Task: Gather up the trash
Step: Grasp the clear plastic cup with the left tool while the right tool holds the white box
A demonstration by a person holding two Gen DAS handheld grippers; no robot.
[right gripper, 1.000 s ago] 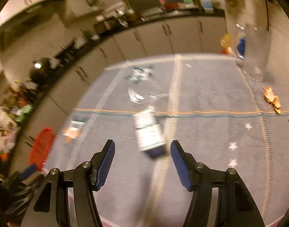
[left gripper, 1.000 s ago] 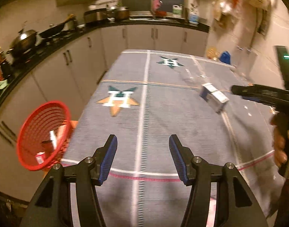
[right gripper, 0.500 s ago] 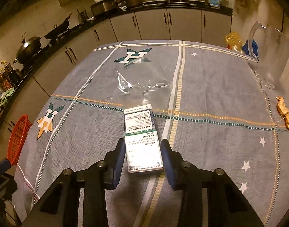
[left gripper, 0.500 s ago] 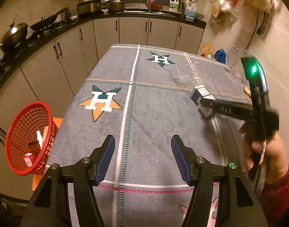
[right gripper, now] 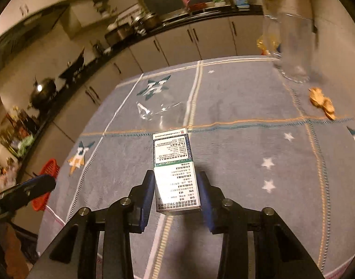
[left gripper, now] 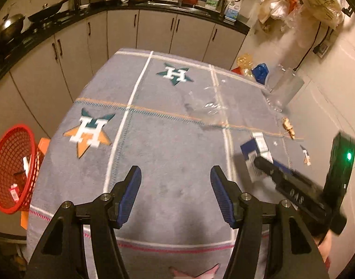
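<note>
A white and blue medicine box (right gripper: 175, 174) sits between the pads of my right gripper (right gripper: 175, 187), which is shut on its near end; the box juts forward just above the cloth. From the left wrist view the same box (left gripper: 256, 155) shows at the right, gripped by the right gripper (left gripper: 258, 162). My left gripper (left gripper: 176, 181) hangs open over the near part of the table with nothing between its fingers. A crumpled clear plastic wrapper (left gripper: 207, 107) (right gripper: 154, 111) lies mid-table. A red mesh basket (left gripper: 8, 169) (right gripper: 47, 169) with some scraps stands off the table's left side.
The table wears a grey cloth (left gripper: 165, 144) with star emblems. A clear jug (left gripper: 284, 88) (right gripper: 291, 46) stands at the far right corner, with an orange peel scrap (left gripper: 288, 127) (right gripper: 321, 102) near it. Cabinets and a cluttered counter ring the table.
My right gripper closed its jaws onto the medicine box, and the box now rides in it. My left gripper drew back and rose a little, still open.
</note>
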